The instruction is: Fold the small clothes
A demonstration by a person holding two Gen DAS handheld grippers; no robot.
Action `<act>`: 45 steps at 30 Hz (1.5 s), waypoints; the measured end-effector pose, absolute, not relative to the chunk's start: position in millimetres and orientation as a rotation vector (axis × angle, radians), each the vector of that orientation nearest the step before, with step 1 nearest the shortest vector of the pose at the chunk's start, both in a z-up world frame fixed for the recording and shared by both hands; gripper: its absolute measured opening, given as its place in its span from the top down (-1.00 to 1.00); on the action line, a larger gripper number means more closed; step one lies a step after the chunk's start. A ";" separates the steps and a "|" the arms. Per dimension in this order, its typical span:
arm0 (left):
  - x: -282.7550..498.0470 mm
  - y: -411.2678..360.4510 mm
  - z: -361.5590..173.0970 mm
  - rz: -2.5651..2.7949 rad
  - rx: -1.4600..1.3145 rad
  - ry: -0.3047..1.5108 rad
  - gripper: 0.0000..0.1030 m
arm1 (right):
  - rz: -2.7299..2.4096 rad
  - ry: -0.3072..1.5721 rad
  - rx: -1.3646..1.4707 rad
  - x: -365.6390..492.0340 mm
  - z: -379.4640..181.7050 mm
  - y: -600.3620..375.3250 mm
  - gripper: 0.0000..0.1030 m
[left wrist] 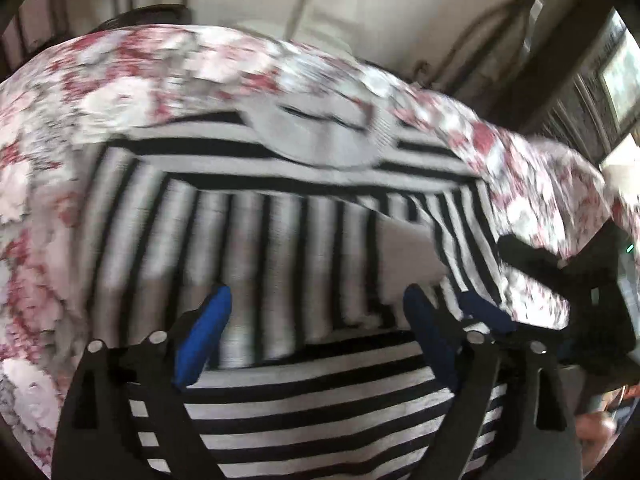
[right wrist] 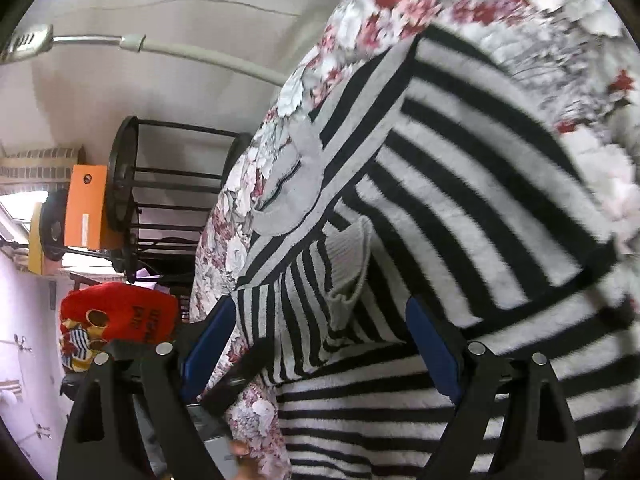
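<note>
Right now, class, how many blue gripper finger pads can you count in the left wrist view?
3. Two belong to the left gripper: one pad lower left, one lower right. A third shows further right; the right gripper's other may be hidden.

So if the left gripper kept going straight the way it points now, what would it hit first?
Most likely the striped sweater spread on the floral sheet. The left gripper is open and empty, aimed at the folded-over striped cloth just ahead; blur leaves the depth unclear.
</note>
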State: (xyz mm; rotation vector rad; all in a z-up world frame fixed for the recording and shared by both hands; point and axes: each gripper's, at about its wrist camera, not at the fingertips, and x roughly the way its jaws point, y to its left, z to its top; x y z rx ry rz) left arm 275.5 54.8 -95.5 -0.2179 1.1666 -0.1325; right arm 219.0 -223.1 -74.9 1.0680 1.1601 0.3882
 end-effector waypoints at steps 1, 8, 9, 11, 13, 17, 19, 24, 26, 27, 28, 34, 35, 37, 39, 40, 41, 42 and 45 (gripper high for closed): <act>276.5 67.5 -93.5 -0.091 -0.213 1.165 -0.74 | 0.386 1.167 1.064 221.2 -77.9 -217.6 -0.69; 282.9 154.9 -117.4 0.169 -0.180 1.243 -0.75 | 0.394 1.200 0.919 234.6 -95.6 -172.7 -0.39; 283.6 164.0 -120.6 0.186 -0.194 1.256 -0.75 | 0.389 1.198 0.886 236.1 -96.9 -169.8 -0.25; 286.6 180.9 -127.5 0.216 -0.255 1.281 -0.75 | 0.363 1.192 0.821 237.9 -98.0 -166.8 0.71; 289.5 189.5 -127.1 0.223 -0.320 1.283 -0.75 | 0.358 1.159 0.807 236.8 -92.8 -171.9 0.78; 293.5 186.8 -108.1 0.231 -0.332 1.217 -0.75 | 0.357 1.042 0.740 235.2 -55.4 -192.1 0.79; 296.2 175.6 -103.6 0.250 -0.272 1.189 -0.78 | 0.355 1.017 0.723 235.6 -45.2 -205.5 0.79; 313.1 136.2 -160.2 0.359 0.045 1.340 -0.92 | 0.235 1.183 0.608 240.9 -89.8 -222.7 0.51; 312.6 134.4 -166.0 0.391 0.043 1.319 -0.92 | 0.249 1.181 0.669 238.7 -101.6 -234.1 0.59; 315.0 134.1 -162.5 0.399 0.044 1.323 -0.92 | 0.221 1.176 0.704 238.6 -95.9 -242.1 0.54; 317.1 134.5 -156.4 0.409 0.041 1.319 -0.91 | 0.191 1.143 0.706 237.2 -86.6 -247.9 0.47; 313.2 122.9 -95.1 0.239 -0.097 1.109 -0.89 | 0.310 0.943 0.657 236.8 -30.0 -233.5 -0.27; 317.6 116.9 -99.5 0.182 -0.107 1.121 -0.89 | 0.360 0.959 0.657 239.6 -33.0 -222.1 -0.38; 326.2 102.9 -123.4 0.134 -0.062 1.183 -0.90 | 0.414 1.016 0.640 245.6 -48.4 -201.4 -0.50; 334.2 98.7 -162.1 0.152 0.034 1.276 -0.92 | 0.455 1.128 0.647 256.3 -81.6 -185.9 -0.63; 334.7 103.3 -170.0 0.144 0.000 1.264 -0.92 | 0.446 1.154 0.661 258.8 -92.7 -181.7 -0.63; 335.2 106.1 -169.4 0.143 -0.024 1.261 -0.92 | 0.437 1.146 0.699 255.4 -103.3 -186.7 -0.63; 337.8 107.5 -167.3 0.140 -0.031 1.273 -0.92 | 0.434 1.129 0.729 254.6 -104.5 -189.4 -0.63; 335.6 113.6 -137.9 0.153 -0.053 1.207 -0.90 | 0.405 1.110 0.705 250.1 -82.0 -191.8 -0.63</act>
